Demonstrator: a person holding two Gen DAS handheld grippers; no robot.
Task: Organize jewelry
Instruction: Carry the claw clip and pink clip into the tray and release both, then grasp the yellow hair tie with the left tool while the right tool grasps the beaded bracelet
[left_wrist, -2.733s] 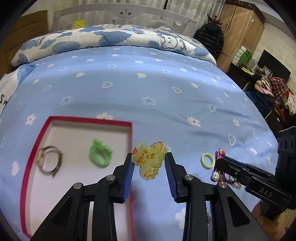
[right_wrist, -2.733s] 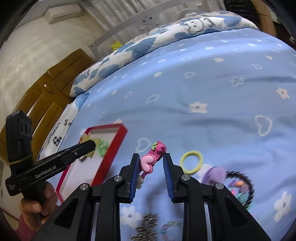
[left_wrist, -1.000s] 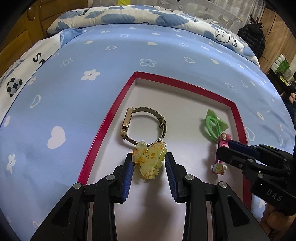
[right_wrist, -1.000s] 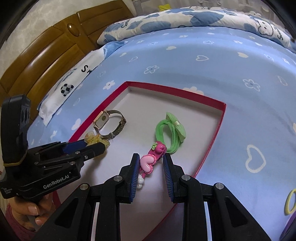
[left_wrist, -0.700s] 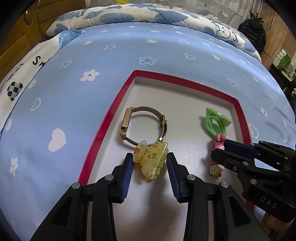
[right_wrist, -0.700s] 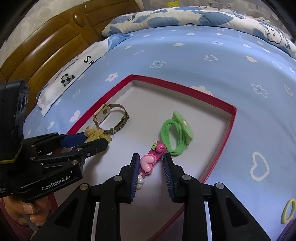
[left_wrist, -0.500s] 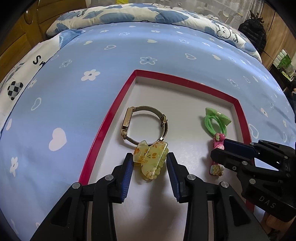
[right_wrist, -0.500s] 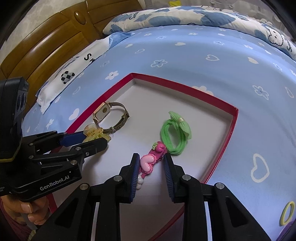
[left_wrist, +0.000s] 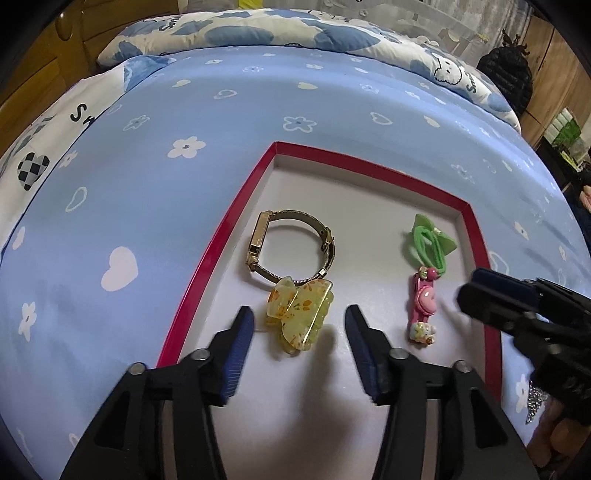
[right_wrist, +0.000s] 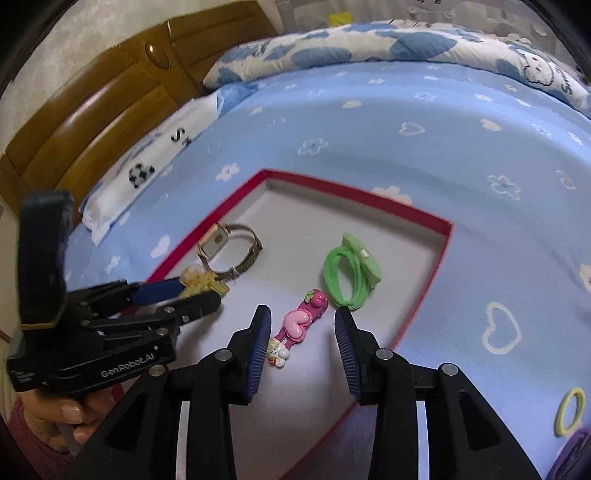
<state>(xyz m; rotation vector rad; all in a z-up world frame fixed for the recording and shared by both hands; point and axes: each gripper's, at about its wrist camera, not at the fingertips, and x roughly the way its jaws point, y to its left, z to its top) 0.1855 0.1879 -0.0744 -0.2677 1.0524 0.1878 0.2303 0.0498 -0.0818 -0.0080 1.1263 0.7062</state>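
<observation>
**Both clips released into the red tray**

Both grippers' jaws have just been opening; 0.5 s ago each still pinched its clip, now both clips lie loose on the tray floor. Left to right in the left wrist view: red tray (left_wrist: 207, 254) on the blue bedspread (left_wrist: 122, 184); gold watch (left_wrist: 288, 247); yellow claw clip (left_wrist: 299, 314) touching the watch band, between the parted pads of the left gripper (left_wrist: 299, 328), clear gaps on both sides. Green hair tie (left_wrist: 430, 245), with the pink clip (left_wrist: 423, 310) just below it. Right gripper (right_wrist: 301, 332) about a third open, pink clip (right_wrist: 301, 321) between the pads, untouched.
</observation>
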